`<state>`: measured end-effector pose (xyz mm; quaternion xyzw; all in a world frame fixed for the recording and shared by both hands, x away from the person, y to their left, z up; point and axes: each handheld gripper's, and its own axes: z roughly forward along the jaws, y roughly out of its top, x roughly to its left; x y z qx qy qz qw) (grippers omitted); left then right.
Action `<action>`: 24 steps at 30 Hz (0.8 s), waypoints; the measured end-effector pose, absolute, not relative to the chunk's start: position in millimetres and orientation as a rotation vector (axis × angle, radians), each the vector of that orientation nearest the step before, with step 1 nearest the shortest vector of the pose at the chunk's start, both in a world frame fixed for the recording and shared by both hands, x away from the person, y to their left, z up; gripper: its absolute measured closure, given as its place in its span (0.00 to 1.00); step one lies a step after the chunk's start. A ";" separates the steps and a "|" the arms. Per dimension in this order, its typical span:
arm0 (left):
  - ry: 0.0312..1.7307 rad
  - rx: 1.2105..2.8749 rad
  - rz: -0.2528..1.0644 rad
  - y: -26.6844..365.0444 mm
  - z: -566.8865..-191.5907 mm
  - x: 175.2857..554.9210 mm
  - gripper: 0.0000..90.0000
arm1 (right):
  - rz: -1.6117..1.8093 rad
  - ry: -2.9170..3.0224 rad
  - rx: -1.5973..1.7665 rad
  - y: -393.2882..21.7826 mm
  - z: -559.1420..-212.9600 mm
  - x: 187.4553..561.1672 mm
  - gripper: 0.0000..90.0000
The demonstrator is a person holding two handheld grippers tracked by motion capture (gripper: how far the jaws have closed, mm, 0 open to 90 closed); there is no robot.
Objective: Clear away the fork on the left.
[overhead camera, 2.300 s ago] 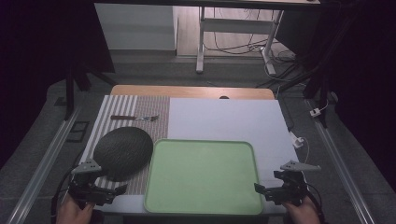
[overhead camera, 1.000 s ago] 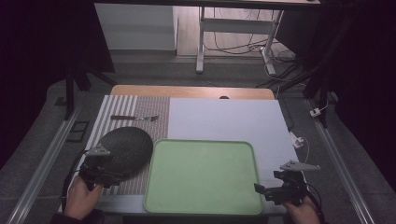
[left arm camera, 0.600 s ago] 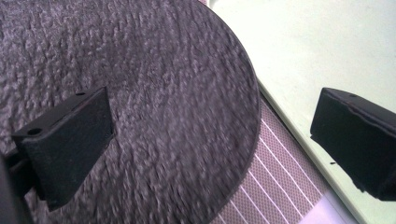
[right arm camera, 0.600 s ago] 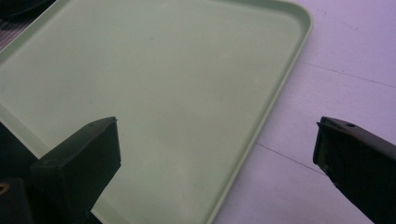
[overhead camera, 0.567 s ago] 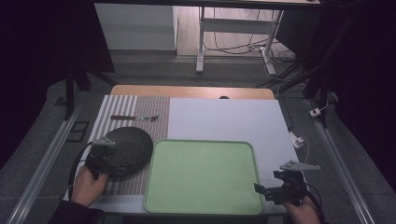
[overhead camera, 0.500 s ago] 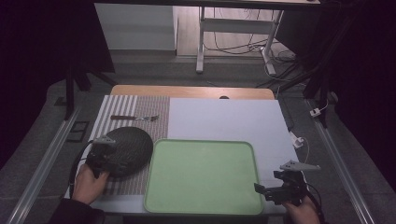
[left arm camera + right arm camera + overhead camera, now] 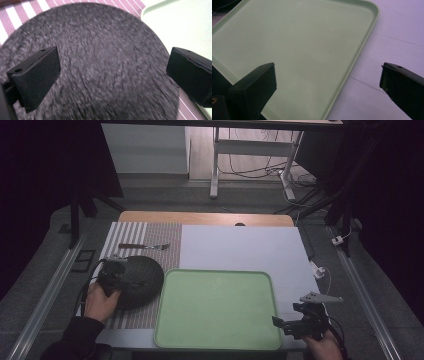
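Observation:
A dark, rough-textured round plate point(image 7: 137, 279) lies on the striped placemat point(image 7: 150, 237), just left of the green tray point(image 7: 215, 330). My left gripper point(image 7: 115, 272) hovers over the plate's left part. In the left gripper view its jaws stand wide apart above the plate point(image 7: 105, 67), so the left gripper point(image 7: 112, 72) is open with nothing between its fingers. My right gripper point(image 7: 287, 325) rests at the tray's front right corner. The right gripper view shows the right gripper point(image 7: 327, 85) open over the tray's edge point(image 7: 362, 45).
A fork point(image 7: 145, 246) lies on the placemat behind the plate. A white mat point(image 7: 240, 250) covers the table's middle and right. A small white cable plug point(image 7: 320, 270) sits at the right edge. Metal rails run along both sides.
My left gripper has moved from the table's front left corner forward onto the dark plate. The right gripper has stayed in place.

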<state>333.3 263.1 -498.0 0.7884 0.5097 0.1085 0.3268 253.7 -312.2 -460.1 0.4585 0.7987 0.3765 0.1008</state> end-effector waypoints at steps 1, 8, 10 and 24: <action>1.335 2.065 0.284 263.1 -498.0 333.3 0.00 | 1.113 2.360 1.354 -312.2 -460.1 253.7 0.01; 1.355 2.054 0.326 267.3 -500.4 353.0 0.00 | 1.112 2.360 1.356 -312.3 -460.2 253.7 0.01; 1.359 2.052 0.326 267.7 -501.5 355.5 0.00 | 1.113 2.360 1.356 -312.3 -460.2 253.7 0.01; 1.399 2.030 0.337 279.4 -504.1 392.0 0.00 | 1.117 2.361 1.368 -312.9 -460.4 254.3 0.01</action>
